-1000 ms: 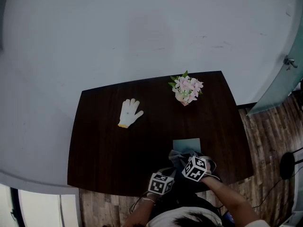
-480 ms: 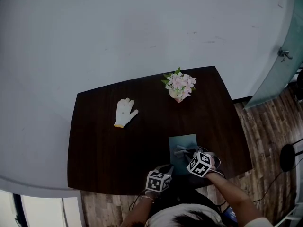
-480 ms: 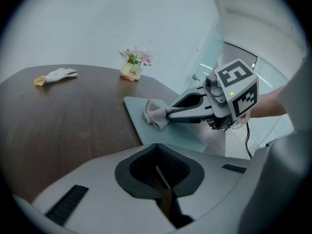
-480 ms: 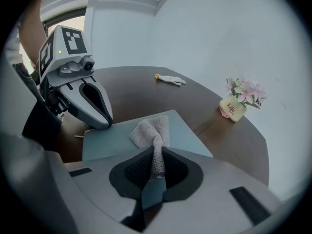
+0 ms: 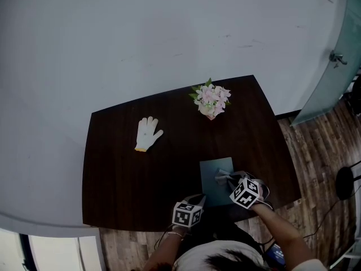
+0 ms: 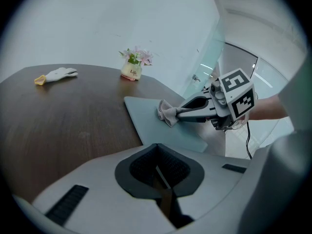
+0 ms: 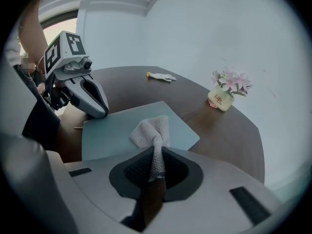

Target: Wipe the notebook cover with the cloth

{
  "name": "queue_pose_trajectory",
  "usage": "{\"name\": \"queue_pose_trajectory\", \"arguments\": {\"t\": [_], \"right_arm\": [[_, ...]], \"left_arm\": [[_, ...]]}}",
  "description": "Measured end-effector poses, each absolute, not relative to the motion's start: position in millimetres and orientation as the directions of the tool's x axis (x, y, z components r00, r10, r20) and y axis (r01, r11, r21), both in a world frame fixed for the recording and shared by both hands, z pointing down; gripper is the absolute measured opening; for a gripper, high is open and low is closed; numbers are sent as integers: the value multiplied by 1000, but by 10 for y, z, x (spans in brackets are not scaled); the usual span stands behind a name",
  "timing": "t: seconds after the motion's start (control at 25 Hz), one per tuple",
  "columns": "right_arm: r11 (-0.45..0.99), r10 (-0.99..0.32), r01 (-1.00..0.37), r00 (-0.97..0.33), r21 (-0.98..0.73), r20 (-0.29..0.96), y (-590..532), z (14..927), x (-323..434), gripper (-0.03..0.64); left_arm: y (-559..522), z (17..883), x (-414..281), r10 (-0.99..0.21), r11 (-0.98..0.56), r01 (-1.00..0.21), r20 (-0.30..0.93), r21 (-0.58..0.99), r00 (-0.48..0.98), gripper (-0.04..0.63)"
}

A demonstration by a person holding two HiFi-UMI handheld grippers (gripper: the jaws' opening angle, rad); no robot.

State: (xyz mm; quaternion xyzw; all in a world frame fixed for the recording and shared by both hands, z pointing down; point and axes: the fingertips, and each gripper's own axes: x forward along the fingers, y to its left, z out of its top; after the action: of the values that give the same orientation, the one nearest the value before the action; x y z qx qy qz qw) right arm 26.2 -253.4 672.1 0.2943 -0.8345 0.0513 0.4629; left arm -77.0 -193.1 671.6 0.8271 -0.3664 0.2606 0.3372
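A grey-blue notebook [image 5: 212, 171] lies flat near the front edge of the dark table [image 5: 124, 174]. My right gripper [image 5: 230, 180] is shut on a grey cloth [image 5: 222, 176], whose bunched free end rests on the cover. The right gripper view shows the cloth [image 7: 151, 129] pinched between the jaws and spread on the notebook [image 7: 114, 133]. My left gripper [image 5: 199, 200] is shut with nothing in it. In the right gripper view the left gripper [image 7: 101, 112] has its tip at the notebook's near corner. The left gripper view shows the notebook [image 6: 146, 116], the cloth [image 6: 166, 114] and the right gripper [image 6: 179, 114].
A white glove [image 5: 147, 134] lies at the table's back left. A small pot of pink flowers [image 5: 210, 101] stands at the back, beyond the notebook. A glass door [image 5: 333, 78] and wooden floor [image 5: 316, 151] are to the right of the table.
My right gripper has dragged the cloth to the right across the notebook cover, baring more of the cover. The left gripper has stayed at the near corner.
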Motion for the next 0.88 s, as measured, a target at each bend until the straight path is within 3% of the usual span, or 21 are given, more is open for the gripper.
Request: {"name": "queue_pose_trajectory", "arguments": {"t": [0.48,0.72,0.88], "right_arm": [[750,-474,-645,-371,145,798,-2491,6753,626,41],[656,-549,-753,-424,57,720,-2528,6532,678,41],[658,-575,-752,-468,39,671,-2544,6358,539,41]], "left_arm": [[-1925,6725,-752,-432,-505,-782,678,365,595,18],[-1911,6709,-756,-437,-508,-780,670,366,600,18],[-1893,6710,-757,-448,-502,-786,668,362,594,18]]}}
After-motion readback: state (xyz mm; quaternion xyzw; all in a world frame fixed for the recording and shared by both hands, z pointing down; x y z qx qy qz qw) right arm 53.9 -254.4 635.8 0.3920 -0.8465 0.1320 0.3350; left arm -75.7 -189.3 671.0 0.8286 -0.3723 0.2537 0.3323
